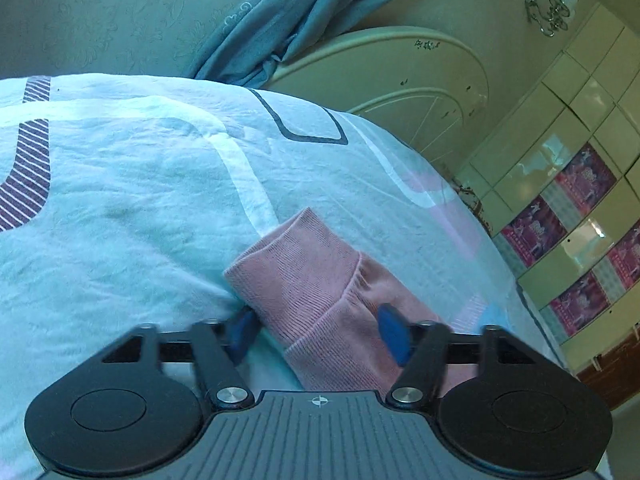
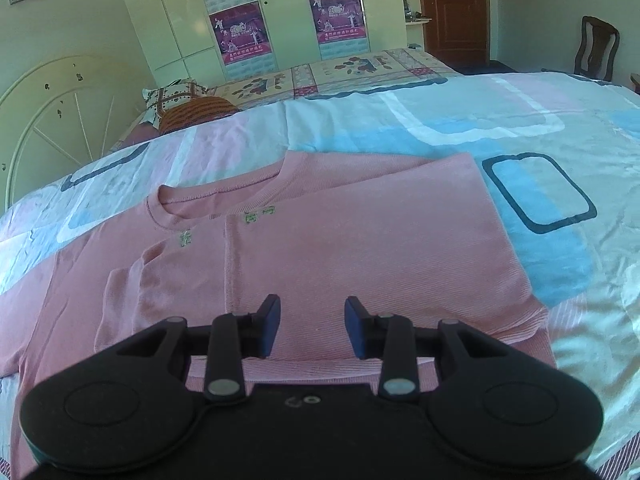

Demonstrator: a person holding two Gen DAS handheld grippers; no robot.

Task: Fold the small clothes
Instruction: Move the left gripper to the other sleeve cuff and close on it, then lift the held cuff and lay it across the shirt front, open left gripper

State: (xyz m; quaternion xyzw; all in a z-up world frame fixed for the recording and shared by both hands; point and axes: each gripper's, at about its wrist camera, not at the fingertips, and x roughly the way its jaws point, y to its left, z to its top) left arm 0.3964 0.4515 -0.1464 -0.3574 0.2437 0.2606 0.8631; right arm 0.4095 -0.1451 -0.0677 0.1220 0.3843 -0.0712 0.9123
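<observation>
A pink long-sleeved top (image 2: 320,248) lies flat on the bed, neckline toward the headboard, with its right side folded over the front. My right gripper (image 2: 312,326) is open and empty, hovering low over the top's lower part. In the left wrist view, the pink sleeve with its ribbed cuff (image 1: 304,276) lies on the bedsheet. My left gripper (image 1: 318,328) is open, with its blue fingers on either side of the sleeve just behind the cuff, not closed on it.
The bed carries a pale blue, white and pink patterned sheet (image 2: 520,128). A cream headboard (image 2: 52,108) and pillows (image 2: 180,104) are at the far left. A wardrobe (image 2: 260,12), a brown door (image 2: 456,8) and a chair (image 2: 596,48) stand beyond. A blue curtain (image 1: 288,12) hangs behind the bed.
</observation>
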